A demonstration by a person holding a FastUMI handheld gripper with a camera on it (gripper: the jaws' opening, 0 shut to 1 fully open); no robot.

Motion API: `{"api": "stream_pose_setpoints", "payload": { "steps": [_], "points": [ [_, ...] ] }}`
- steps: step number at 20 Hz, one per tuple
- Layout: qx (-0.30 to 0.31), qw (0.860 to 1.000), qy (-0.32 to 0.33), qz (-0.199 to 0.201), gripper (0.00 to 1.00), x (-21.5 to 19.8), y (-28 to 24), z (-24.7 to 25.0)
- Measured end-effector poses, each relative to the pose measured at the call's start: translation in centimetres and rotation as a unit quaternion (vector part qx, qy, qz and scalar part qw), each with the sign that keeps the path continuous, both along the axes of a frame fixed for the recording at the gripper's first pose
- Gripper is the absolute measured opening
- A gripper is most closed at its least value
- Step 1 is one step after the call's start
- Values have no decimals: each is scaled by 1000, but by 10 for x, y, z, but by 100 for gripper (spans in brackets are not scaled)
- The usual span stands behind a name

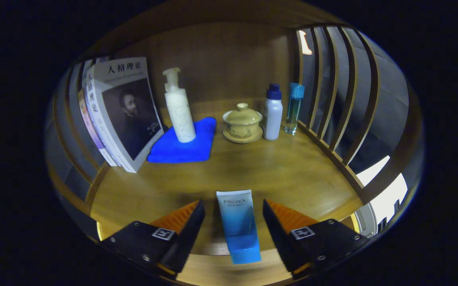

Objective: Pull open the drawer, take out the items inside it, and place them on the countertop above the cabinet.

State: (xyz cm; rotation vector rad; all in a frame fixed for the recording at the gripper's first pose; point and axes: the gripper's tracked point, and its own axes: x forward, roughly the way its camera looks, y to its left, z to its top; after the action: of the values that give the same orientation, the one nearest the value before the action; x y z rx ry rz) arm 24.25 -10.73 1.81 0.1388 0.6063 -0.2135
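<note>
The claw (233, 216) stands with its fingers apart, either side of a blue-and-white squeeze tube (237, 224) and not touching it. The tube lies on the brown wooden bench (276, 171), cap toward the camera. Beyond it stand leaning paperback books (123, 113), a folded blue cloth (185, 147) under a white pump bottle (179, 107), and a lidded beige ceramic cup (242, 123). To finish this placement well, I judge the fingers should stay wide and draw straight back, so that neither nudges the tube.
</note>
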Motion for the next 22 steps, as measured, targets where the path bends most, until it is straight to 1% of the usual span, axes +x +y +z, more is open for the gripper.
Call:
{"api": "stream_pose_setpoints", "payload": {
  "steps": [1,3,5,9,12,14,16,19,22],
  "points": [
    [1,1000,-24,0,96,-2,2,14],
    [6,997,-73,3,95,-16,13,44],
    [-7,994,-112,0,95,-40,17,74],
    [-58,987,-150,5,95,-92,30,111],
    [-75,980,-185,11,95,-123,43,129],
    [-67,976,-208,10,95,-140,50,135],
    [-55,974,-220,17,94,-155,60,128],
    [-71,973,-217,23,94,-178,65,110],
    [-88,974,-208,14,94,-202,67,86]
  ]
}}
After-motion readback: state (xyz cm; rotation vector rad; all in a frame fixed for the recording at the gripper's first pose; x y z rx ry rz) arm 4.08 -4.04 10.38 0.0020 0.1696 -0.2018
